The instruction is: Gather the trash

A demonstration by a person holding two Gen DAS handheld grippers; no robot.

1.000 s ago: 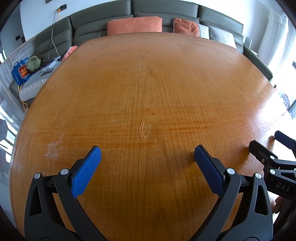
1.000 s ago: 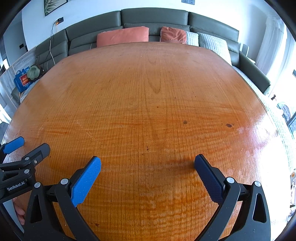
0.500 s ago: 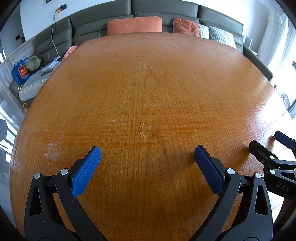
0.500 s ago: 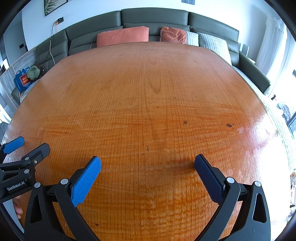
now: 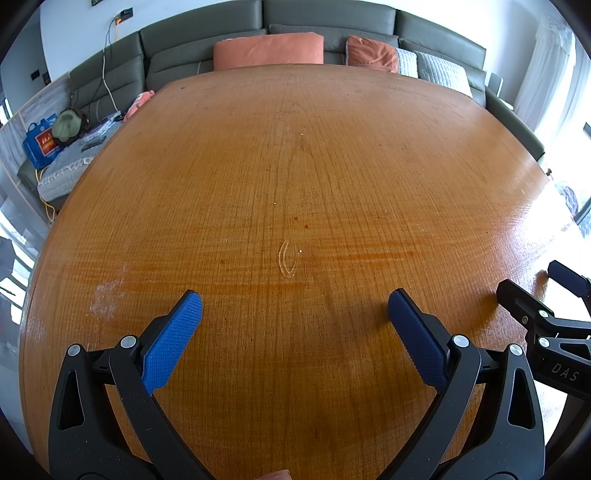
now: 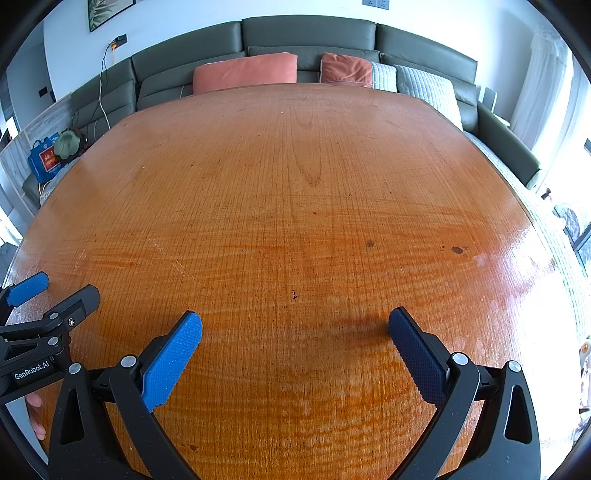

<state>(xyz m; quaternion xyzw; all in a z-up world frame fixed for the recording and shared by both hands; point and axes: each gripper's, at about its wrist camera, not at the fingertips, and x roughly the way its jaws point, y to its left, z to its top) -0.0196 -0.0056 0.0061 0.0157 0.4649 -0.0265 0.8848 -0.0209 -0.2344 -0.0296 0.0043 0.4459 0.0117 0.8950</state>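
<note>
Both cameras sit low at the near edge of the wooden table (image 5: 295, 177), each riding just behind its own claw and looking forward along the two blue-padded fingers, tilted down so the tabletop fills most of each picture. Both face the grey sofa (image 5: 325, 16) along the far wall. The left wrist view looks from the left claw (image 5: 294, 314); the right claw (image 5: 532, 291) pokes in at its right edge. The right wrist view looks from that claw (image 6: 294, 332), with the left claw (image 6: 55, 291) at its left edge, so the two stand side by side, near each other. Both views share the table (image 6: 295, 166), the sofa (image 6: 306, 33) and the long orange cushion (image 5: 267, 50) (image 6: 243, 72).
</note>
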